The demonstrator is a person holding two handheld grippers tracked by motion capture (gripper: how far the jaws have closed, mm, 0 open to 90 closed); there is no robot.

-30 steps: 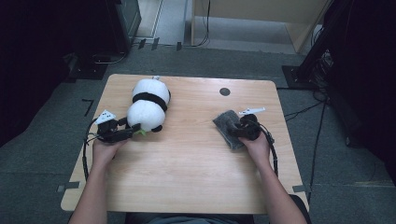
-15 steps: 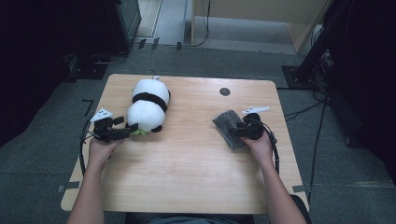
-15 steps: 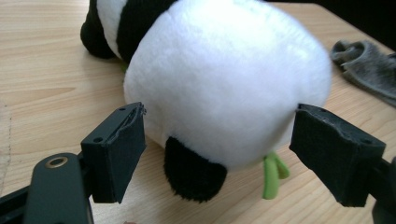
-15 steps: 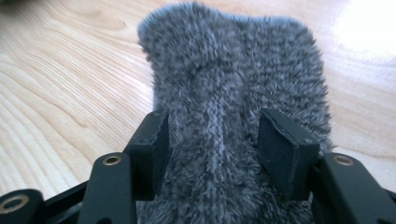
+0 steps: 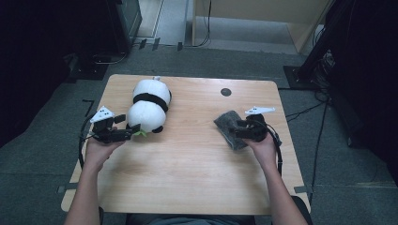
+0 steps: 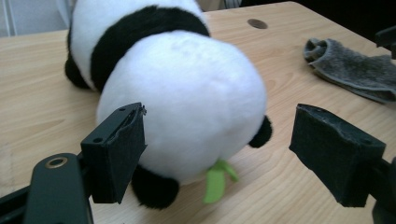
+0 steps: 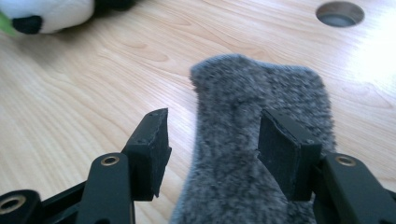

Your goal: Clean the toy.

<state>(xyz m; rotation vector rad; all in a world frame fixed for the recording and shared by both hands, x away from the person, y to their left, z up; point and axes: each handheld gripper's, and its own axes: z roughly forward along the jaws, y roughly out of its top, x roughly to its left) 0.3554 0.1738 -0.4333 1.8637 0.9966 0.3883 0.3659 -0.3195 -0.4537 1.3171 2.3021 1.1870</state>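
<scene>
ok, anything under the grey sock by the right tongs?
The grey sock lies flat on the wooden table, with the open right tongs straddling its near end. Bare wood shows all around it; whatever is directly beneath it is covered.

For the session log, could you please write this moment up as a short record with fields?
surface: wooden table with a round hole
plush toy: panda lying at the table's left, green tag at its underside
cloth: grey fuzzy sock lying flat at the right
left tool: open, jaws either side of the panda's white rear
right tool: open, jaws low over the sock, not closed on it
</scene>
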